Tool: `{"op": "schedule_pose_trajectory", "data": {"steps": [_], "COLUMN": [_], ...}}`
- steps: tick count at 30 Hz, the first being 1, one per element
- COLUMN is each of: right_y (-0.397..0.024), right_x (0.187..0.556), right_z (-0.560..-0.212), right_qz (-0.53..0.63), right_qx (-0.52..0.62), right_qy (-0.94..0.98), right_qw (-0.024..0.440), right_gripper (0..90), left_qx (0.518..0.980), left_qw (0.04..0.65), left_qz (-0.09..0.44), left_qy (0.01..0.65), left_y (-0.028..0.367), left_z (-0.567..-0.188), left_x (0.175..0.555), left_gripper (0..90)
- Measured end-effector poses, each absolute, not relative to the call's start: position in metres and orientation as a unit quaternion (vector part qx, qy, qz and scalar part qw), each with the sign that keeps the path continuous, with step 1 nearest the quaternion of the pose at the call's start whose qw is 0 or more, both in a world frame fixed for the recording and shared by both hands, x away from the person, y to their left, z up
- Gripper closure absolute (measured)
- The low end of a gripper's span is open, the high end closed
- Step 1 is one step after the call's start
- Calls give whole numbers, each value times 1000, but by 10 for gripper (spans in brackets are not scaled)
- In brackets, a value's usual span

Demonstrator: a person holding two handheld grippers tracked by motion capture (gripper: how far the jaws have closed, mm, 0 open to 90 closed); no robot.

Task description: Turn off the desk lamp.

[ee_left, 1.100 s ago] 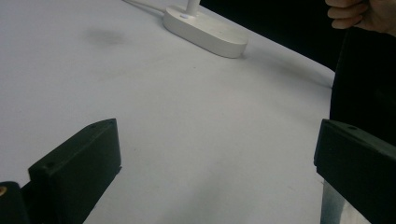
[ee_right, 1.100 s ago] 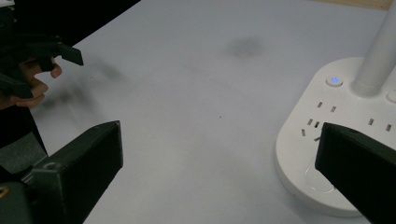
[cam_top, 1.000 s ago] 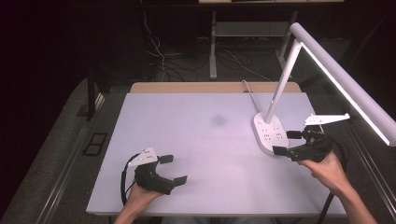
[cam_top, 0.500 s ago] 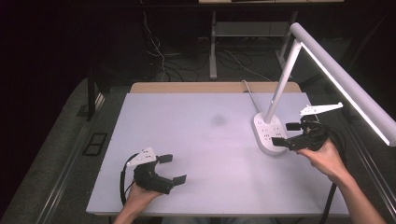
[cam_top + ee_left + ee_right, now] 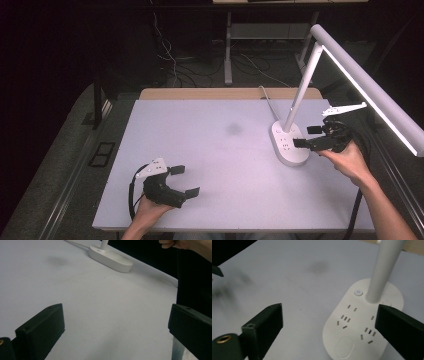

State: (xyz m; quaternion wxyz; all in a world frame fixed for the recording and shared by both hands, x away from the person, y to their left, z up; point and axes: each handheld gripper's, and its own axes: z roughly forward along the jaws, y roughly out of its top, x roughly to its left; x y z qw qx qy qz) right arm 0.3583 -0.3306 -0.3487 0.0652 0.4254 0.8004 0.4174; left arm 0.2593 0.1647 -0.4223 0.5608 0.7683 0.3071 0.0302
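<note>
Currently we are in the approach step: the right gripper (image 5: 306, 136) hangs at the lamp base (image 5: 287, 145) near the table's (image 5: 210, 150) right edge, its jaws wide and just now closing slightly, nothing between them. Next, we judge, a jaw tip must come down on the power button (image 5: 358, 292) beside the stem (image 5: 384, 267). The left gripper (image 5: 184, 181) rests wide open near the front edge, with open tabletop between.

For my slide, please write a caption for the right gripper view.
Open right gripper poised above the white lamp base, near its power button.
</note>
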Motion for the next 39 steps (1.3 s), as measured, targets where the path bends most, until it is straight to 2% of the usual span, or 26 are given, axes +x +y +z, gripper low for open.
{"op": "schedule_pose_trajectory", "data": {"steps": [1, 3, 5, 22, 28, 32, 39], "right_y": [-332, -336, -339, -354, -357, -360, -360], "right_x": [361, 365, 369, 395, 407, 414, 425], "right_z": [-349, -351, -352, -361, -369, -372, -380], "right_qz": [414, 410, 407, 405, 404, 408, 412], "right_qx": [430, 431, 439, 451, 461, 465, 468], "right_qy": [799, 801, 799, 791, 786, 783, 778], "right_qw": [66, 65, 65, 84, 78, 73, 69], "right_gripper": [90, 157, 168, 600, 693, 715, 835], "left_qx": [769, 768, 767, 767, 767, 768, 768], "left_qw": [560, 562, 562, 563, 563, 562, 561], "left_qz": [31, 31, 31, 30, 31, 31, 31], "left_qy": [307, 307, 309, 306, 307, 306, 307], "left_y": [165, 166, 166, 165, 166, 166, 166], "left_z": [-422, -422, -422, -421, -422, -422, -422], "left_x": [259, 259, 259, 259, 259, 260, 260], "left_gripper": [0, 0, 0, 0, 0, 0, 0]}}
